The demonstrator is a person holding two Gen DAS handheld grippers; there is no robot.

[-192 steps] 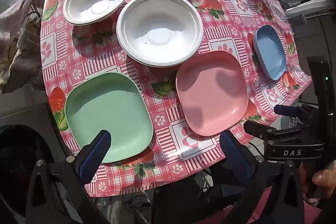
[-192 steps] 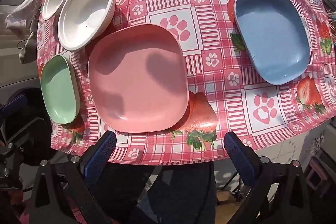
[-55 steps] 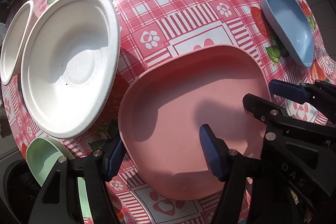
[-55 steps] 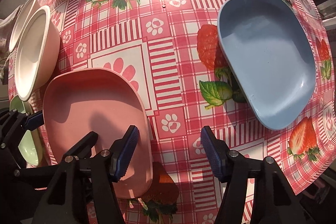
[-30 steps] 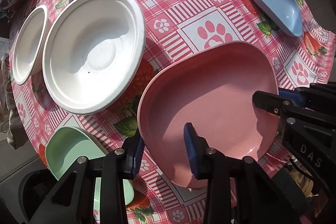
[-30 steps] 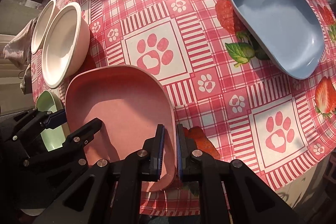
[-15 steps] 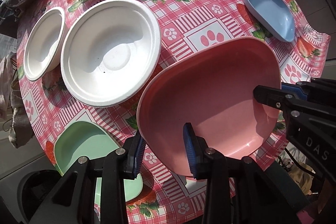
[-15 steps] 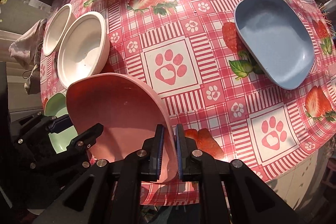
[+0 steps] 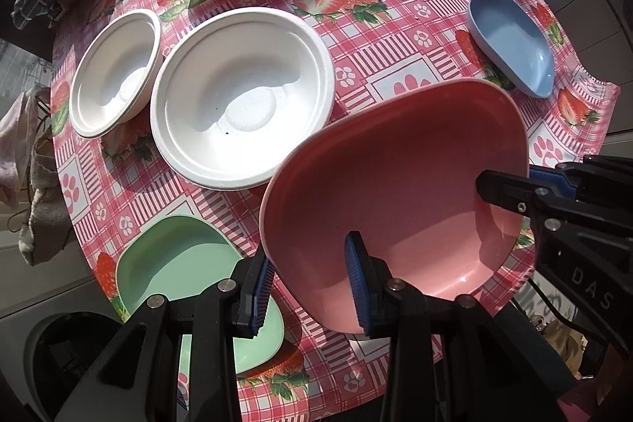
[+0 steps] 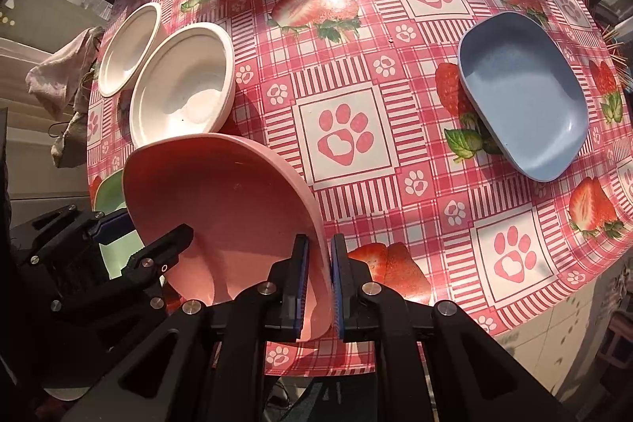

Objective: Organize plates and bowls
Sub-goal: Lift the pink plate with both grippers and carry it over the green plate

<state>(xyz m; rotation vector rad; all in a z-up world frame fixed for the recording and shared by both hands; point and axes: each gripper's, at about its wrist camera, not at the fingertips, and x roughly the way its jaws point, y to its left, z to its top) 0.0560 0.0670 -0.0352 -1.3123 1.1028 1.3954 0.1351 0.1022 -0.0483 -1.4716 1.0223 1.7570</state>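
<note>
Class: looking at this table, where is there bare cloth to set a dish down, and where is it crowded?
Free: the middle stretch between the big white bowl and the blue plate. Crowded: the side where three white bowls and the green plate cluster.

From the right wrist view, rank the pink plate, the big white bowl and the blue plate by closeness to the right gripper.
1. Pink plate: its rim is clamped in the right gripper.
2. Big white bowl: up-left, behind the pink plate.
3. Blue plate: far right, by the table edge.
</note>
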